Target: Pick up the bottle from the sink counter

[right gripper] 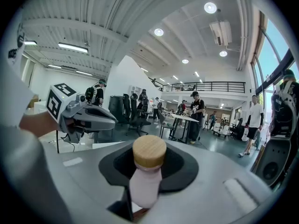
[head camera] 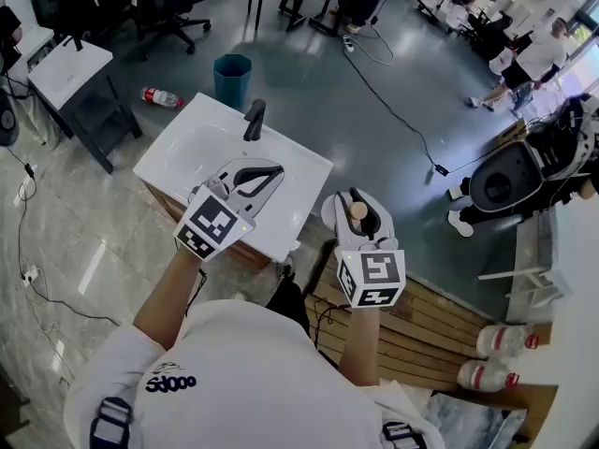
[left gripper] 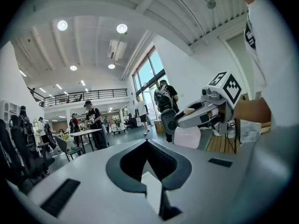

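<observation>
Below both sets of jaws, only our head view shows the white sink (head camera: 183,153) and its dark faucet (head camera: 254,120). The two gripper views look out over a hall with ceiling lights and people standing well beyond the jaws.

On the left, the left gripper (head camera: 270,176) has its jaws brought together. In its own view (left gripper: 147,143) the tips meet and nothing sits in the dark hollow behind them. Past those jaws to the right, that view also catches the right gripper (left gripper: 194,117) side-on, with a pale bottle (left gripper: 188,136) hanging under it. The head view does not show that lower body.

On the right, the right gripper (head camera: 355,199) has its jaws part-way open and clamped on the bottle (head camera: 357,211). It is held in the air, clear of the counter. In the right gripper view (right gripper: 149,146) the bottle (right gripper: 145,185) stands upright between the jaws, its pinkish-white neck pinched and its round wooden cap rising above them.
</observation>
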